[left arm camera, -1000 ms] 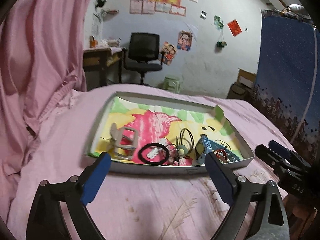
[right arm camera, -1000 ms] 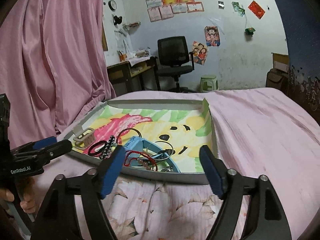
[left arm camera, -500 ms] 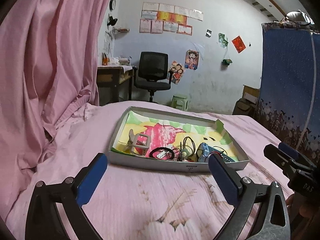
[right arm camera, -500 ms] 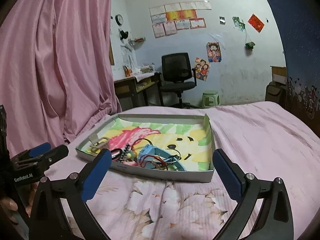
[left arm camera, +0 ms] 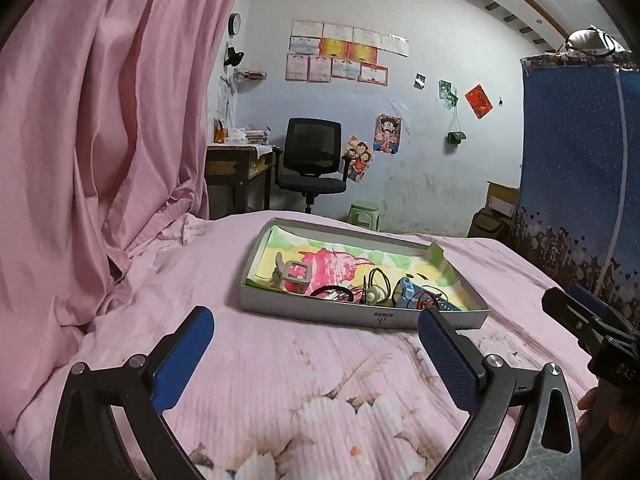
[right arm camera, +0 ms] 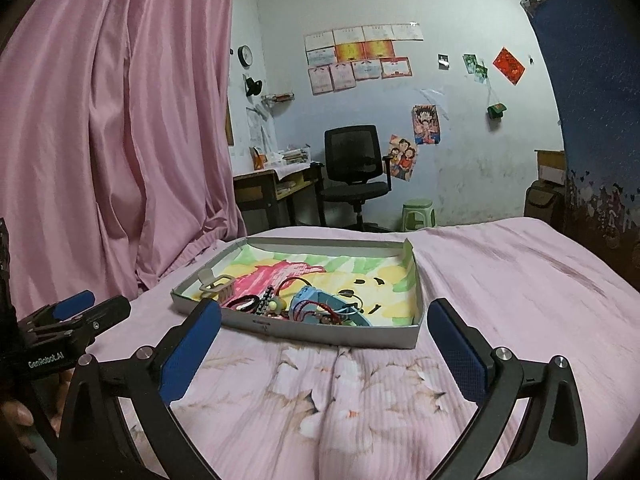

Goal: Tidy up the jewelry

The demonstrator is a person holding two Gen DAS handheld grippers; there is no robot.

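**A:** Where do your two tools stand right now?

**B:** Your left gripper [left arm camera: 316, 344] is spread wide, with nothing but pink bedsheet [left arm camera: 280, 380] between its blue pads. Your right gripper [right arm camera: 326, 344] is the same: its jaws have just been opening and they hold nothing. Both point slightly downward at the bed.

**A:** And the jewelry?

**B:** All of it sits in the shallow grey box [right arm camera: 320, 332] ahead of both grippers, near but not touching them. From your left gripper, the box lies straight ahead and a little to the right; from your right one, ahead and slightly left. The pieces crowd the near edge: a pale square clip [left arm camera: 294, 276] farthest to the left, a black loop [left arm camera: 330, 292] beside it, a small pale round charm [right arm camera: 274, 303], then a light blue band [right arm camera: 328, 308] with a red cord [right arm camera: 308, 310] tangled over it on the right.

**A:** Why hold back with the jaws open?

**B:** I'd judge you're standing clear so both cameras take in the whole box. Open jaws leave you ready either way. Nothing lies outside the box, so the sorting may be finished, though the heap at the near edge looks knotted, and I can't tell which strands cross.
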